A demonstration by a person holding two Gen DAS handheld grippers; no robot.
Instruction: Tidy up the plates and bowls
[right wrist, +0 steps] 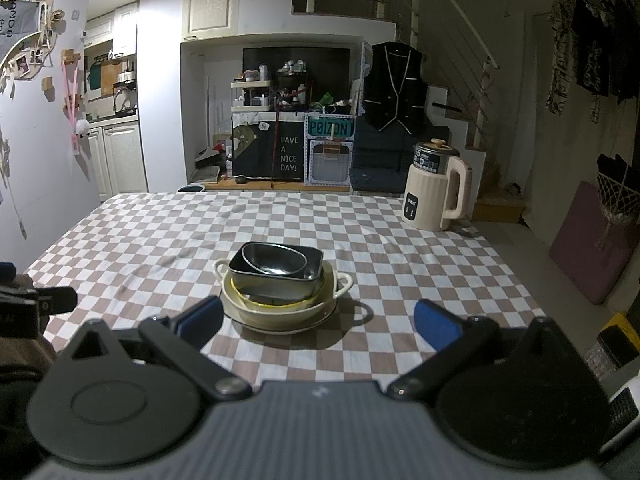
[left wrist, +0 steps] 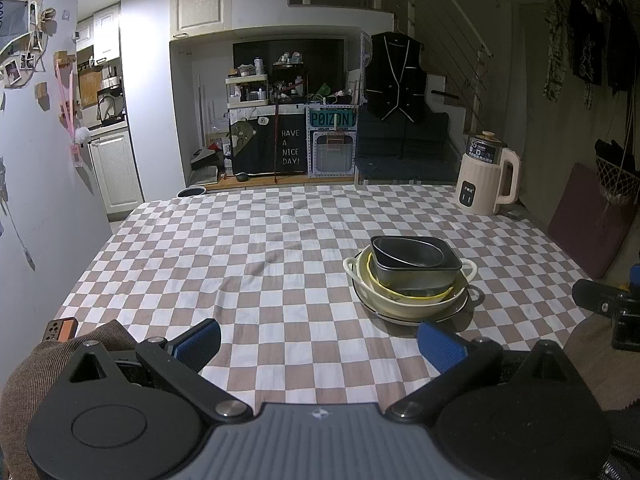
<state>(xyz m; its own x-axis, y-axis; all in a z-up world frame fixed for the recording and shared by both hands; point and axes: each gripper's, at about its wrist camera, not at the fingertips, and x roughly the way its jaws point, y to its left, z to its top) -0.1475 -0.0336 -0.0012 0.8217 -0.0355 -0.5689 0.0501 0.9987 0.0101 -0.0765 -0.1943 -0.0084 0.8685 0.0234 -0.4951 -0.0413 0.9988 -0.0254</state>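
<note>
Blue pads of the left gripper (left wrist: 320, 346) spread wide at the frame's bottom, holding nothing. Right of centre sits the stack (left wrist: 410, 280): dark metal pans nested in a cream two-handled bowl (left wrist: 400, 302) on a plate (left wrist: 460, 308). Probably heavy together, ceramic breakable, pans loose.

Right gripper (right wrist: 318, 326) gapes empty too, stack (right wrist: 280, 284) dead centre, just ahead. Bowl handles (right wrist: 345, 280) look the safest hold. Tablecloth (right wrist: 160, 232) lies open leftward; kettle (right wrist: 436, 186) upper right.

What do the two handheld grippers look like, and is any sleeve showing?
Both match: the left gripper and right gripper have blue ribbed pads on black linkage arms, round black discs either side, and a grey ribbed body with a small logo. A brown ribbed sleeve shows beside the left one.
</note>
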